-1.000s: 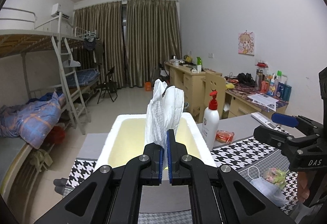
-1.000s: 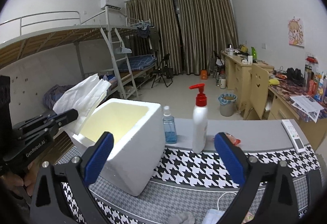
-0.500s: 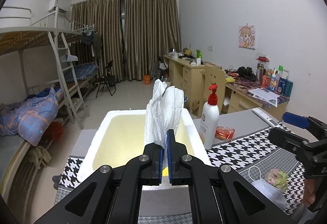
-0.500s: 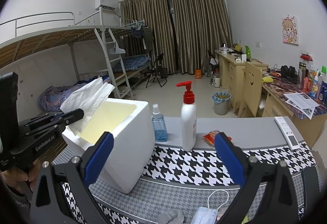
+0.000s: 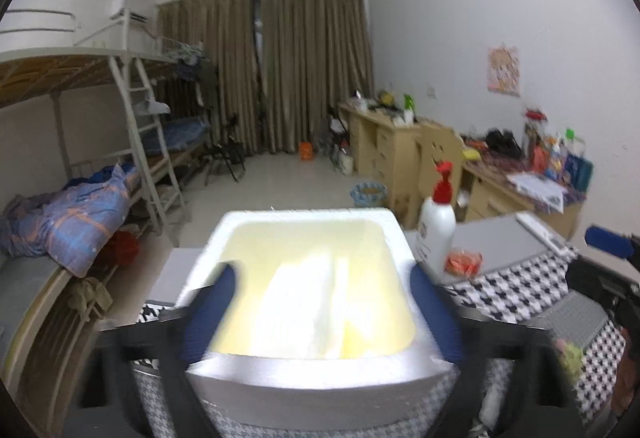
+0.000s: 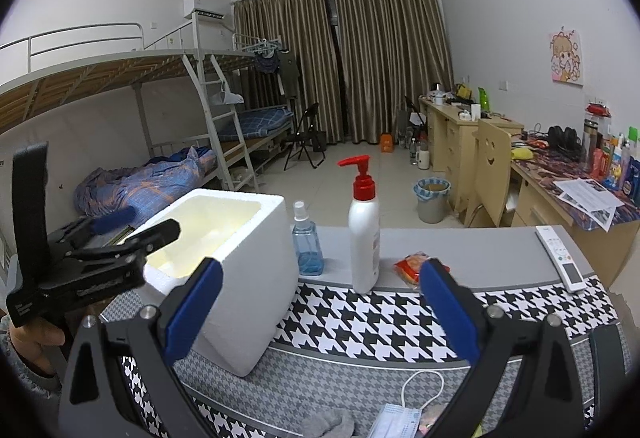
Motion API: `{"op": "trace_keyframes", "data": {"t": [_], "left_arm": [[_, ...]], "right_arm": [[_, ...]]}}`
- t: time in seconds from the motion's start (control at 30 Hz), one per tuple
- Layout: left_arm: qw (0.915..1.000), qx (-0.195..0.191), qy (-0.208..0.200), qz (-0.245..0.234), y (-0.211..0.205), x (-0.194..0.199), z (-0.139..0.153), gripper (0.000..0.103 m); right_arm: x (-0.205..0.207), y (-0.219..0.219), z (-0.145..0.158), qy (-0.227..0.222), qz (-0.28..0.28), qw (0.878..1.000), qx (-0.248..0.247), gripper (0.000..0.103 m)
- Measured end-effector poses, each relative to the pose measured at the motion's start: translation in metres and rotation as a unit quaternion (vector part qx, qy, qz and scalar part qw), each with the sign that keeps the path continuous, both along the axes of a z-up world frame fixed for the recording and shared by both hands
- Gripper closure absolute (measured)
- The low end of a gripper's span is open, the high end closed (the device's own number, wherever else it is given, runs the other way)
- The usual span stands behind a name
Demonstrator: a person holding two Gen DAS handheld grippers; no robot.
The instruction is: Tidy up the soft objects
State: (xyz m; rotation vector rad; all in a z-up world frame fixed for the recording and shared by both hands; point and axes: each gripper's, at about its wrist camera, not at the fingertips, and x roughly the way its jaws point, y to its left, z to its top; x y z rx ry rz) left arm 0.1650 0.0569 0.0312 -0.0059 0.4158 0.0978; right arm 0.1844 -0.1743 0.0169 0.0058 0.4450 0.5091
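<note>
We're looking down the left tongs, and their jaws are opening, blue pads flung out to either side of the foam box, gripping nothing. The white tissue sits loose inside the box, a pale crumpled sheet lying against the yellowish inner wall, blurred, so we can't tell its folds. The right tongs stand wide and hold nothing, with the checked counter between the pads.

From the right wrist view, the foam box is at nine o'clock of the pump bottle, and a blue spray bottle stands between them, just beside the box. That spray bottle doesn't show in the left wrist view. The right view also gives us a face mask and a grey cloth at six o'clock on the counter, a remote at three o'clock, and a hand under the left tongs' handle. The box's inside and the tissue show clearly only from the left wrist.
</note>
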Motion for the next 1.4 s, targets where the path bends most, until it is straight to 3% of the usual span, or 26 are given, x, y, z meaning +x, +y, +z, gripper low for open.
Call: {"op": "trace_keyframes", "data": {"t": [0.5, 1.4], "left_arm": [[0.9999, -0.001, -0.012, 0.006, 0.003, -0.008, 0.009, 0.003], [0.9991, 0.002, -0.041, -0.002, -0.019, -0.052, 0.024, 0.001]], "right_arm": [[-0.005, -0.001, 0.001, -0.005, 0.004, 1.0, -0.001, 0.003], [-0.044, -0.014, 0.011, -0.03, 0.011, 0.999, 0.003, 0.003]]}}
